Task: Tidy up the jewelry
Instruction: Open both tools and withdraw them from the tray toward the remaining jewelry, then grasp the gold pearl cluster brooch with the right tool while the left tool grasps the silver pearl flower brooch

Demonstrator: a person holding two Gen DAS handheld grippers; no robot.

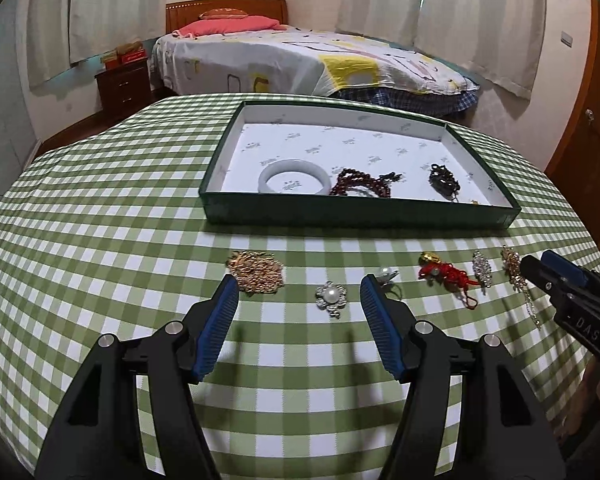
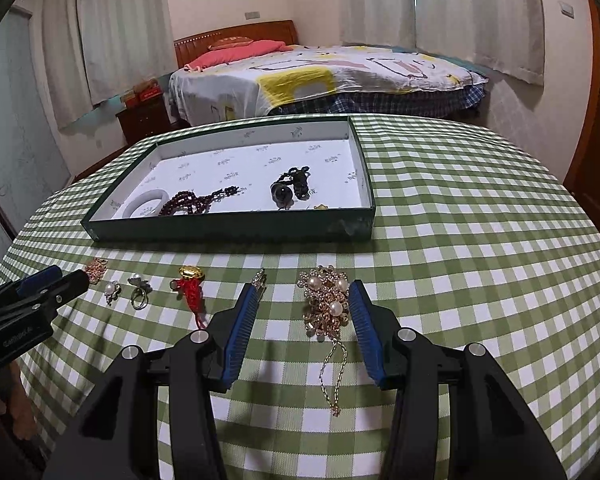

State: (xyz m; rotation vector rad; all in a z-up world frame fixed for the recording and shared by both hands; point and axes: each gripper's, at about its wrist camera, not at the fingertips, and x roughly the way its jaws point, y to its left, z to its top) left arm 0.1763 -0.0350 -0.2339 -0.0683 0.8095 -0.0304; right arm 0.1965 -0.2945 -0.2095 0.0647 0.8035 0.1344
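My left gripper (image 1: 300, 292) is released, jaws wide, hanging over the checked tablecloth (image 1: 100, 240) with nothing between the pads. The pearl flower brooch (image 1: 332, 298) lies on the cloth just beyond the gap; the gold chain pile (image 1: 256, 272) sits just past the left fingertip and a pearl ring (image 1: 386, 274) by the right one.

My right gripper (image 2: 304, 296) is also released, jaws apart, straddling the gold pearl brooch (image 2: 326, 304) (its chain tail trails toward me). Right pad looks very close to the brooch; I can't tell if it touches. Not clamped.

The other loose pieces on the cloth form a row near the tray: red tassel charm with gold ingot (image 2: 190, 284) and crystal brooch (image 1: 481, 266).

Green tray (image 1: 364, 216) sits at the far side of the table. Inside, along its near wall: white jade bangle (image 1: 294, 178) at left, dark red bead string (image 1: 360, 184) beside it, dark bead bracelet (image 1: 444, 176) to the right.
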